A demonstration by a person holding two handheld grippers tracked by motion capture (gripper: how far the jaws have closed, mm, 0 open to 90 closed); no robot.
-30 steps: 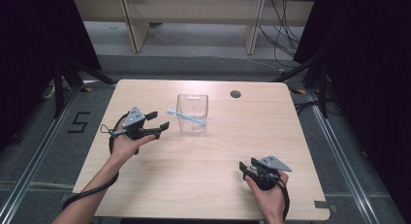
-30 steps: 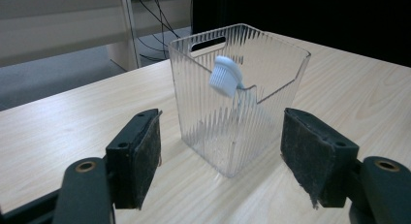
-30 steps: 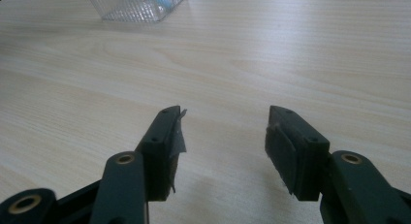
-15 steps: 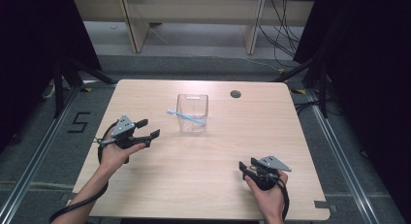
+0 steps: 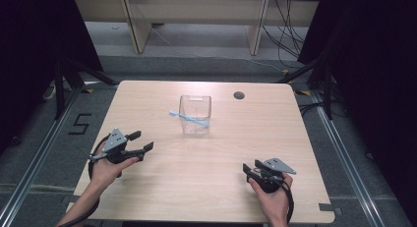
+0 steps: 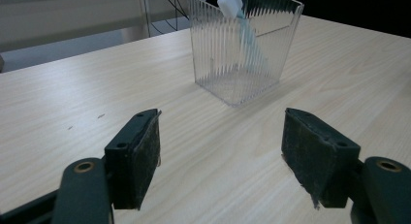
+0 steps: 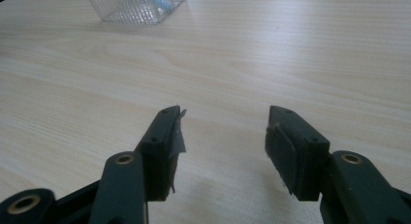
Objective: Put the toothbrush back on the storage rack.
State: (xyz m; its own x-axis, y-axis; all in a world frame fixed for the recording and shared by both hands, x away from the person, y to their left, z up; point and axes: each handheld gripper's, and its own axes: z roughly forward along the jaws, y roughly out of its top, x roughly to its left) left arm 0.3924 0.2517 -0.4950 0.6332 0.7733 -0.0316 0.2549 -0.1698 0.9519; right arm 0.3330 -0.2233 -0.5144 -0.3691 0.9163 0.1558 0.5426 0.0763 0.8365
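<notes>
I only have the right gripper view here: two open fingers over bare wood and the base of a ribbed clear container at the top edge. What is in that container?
Observer: A light blue toothbrush leans inside the clear container; in the high view its head sticks out over the rim toward the left gripper's side.
Operator: Where is the left gripper?
Observer: The left gripper is near the table's left edge, pointing at the container, apart from it.
Operator: Is it open?
Observer: Yes. In the left gripper view its fingers stand wide apart with nothing between them.
Operator: Anything else on the table?
Observer: Just a dark round hole in the top, beyond the container.
</notes>
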